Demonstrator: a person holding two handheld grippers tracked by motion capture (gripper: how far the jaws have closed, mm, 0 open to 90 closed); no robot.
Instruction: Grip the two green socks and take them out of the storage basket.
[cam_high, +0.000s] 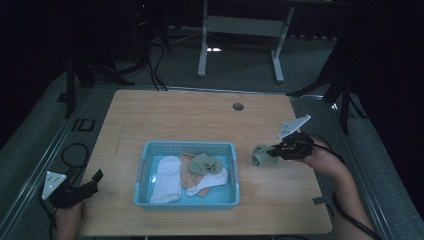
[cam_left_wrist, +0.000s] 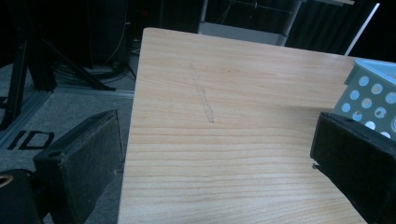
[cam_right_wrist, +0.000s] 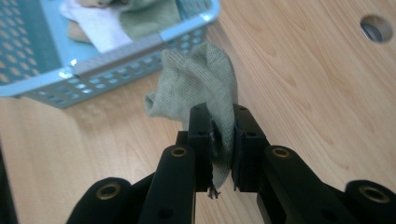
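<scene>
Already several socks (cam_high: 187, 175) lie in the blue basket (cam_high: 145, 202); the right gripper (cam_right_wrist: 219, 135), at its three o'clock, pinches one more, probably olive sock (cam_right_wrist: 201, 81), while the left gripper (cam_left_wrist: 215, 154) rests spread.

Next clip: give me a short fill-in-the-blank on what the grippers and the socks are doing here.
1. The right gripper is shut on a ____ sock.
2. That sock is ____ the blue basket, to its right.
3. The left gripper has its jaws ____, with nothing between them.
4. The white sock lies ____ the basket.

Missing words: green; outside; open; inside
</scene>
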